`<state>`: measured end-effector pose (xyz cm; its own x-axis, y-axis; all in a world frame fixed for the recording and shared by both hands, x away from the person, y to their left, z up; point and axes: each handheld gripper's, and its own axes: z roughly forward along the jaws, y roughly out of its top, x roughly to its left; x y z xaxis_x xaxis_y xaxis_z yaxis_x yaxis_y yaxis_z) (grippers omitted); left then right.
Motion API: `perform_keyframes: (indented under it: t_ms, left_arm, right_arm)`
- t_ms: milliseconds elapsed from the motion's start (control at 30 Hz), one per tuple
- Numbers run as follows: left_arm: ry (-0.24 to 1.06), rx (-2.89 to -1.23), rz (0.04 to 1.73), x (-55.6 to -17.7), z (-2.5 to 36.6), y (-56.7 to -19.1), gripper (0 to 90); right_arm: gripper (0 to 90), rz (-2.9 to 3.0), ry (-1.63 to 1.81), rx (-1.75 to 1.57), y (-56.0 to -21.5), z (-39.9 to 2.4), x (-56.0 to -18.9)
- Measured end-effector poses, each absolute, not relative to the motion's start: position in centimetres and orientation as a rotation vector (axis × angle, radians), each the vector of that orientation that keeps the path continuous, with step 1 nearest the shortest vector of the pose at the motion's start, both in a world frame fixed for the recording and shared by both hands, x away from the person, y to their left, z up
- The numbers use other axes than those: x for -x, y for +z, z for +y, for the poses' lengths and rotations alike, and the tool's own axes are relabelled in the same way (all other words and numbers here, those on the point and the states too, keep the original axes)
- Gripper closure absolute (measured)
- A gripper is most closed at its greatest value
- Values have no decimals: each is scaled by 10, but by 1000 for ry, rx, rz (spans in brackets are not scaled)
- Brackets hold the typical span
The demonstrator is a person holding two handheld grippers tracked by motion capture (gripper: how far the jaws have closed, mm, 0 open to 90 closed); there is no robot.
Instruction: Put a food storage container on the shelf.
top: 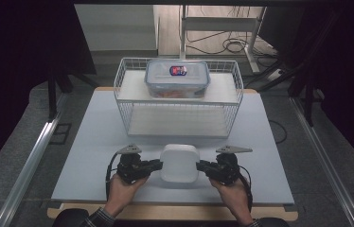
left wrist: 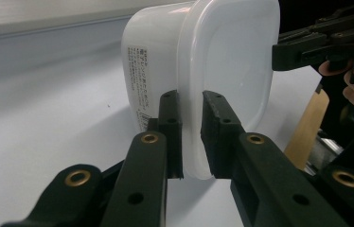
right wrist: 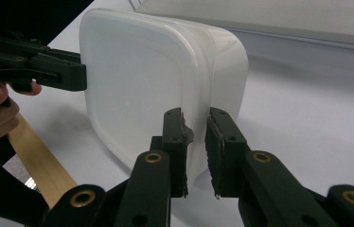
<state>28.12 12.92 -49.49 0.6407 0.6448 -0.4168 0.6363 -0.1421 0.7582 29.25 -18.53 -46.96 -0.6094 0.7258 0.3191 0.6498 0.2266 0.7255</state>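
white container: a lidded white plastic tub (top: 179, 163) sits at the near middle of the table (top: 94, 142), at 6 o'clock from the wire basket, between the two grippers.
left gripper: the left gripper (top: 158, 165) comes in from 9 o'clock; its jaws are clamped on the tub's lid rim, as the left gripper view (left wrist: 191, 137) shows with both pads pressed on the thin lip.
right gripper: the right gripper (top: 199, 166) comes in from 3 o'clock, mirrored; in the right gripper view (right wrist: 196, 142) its jaws pinch the same rim on the opposite side.
why this hold: the rim is the only thin edge narrow jaws can bite; a grip on two opposite sides should keep the tub level and stop it from swinging, which one pinch alone likely would not.
tub pose: upright and level, lid on; whether its base rests on the table or has just left it i cannot tell.
wire basket: a white two-shelf wire basket (top: 123, 101) stands at 12 o'clock from the tub, its open front facing the person, lower shelf bare.
clear box: a clear box with a blue-trimmed lid (top: 177, 78) occupies the upper shelf, so the lower shelf looks the likelier place for the tub.
step in hand: grip taken, lift about to follow, by my reading.
risk: the lid could pop off if the pull goes on the lid lip alone.
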Motion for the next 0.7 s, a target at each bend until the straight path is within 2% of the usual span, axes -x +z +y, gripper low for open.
perform_keyframes:
  t_ms: [700]
  left_arm:
    - [146, -1818, 959, -290, 135, -443, 793]
  right_arm:
    - [782, 2299, 1440, -1216, -429, -179, -301]
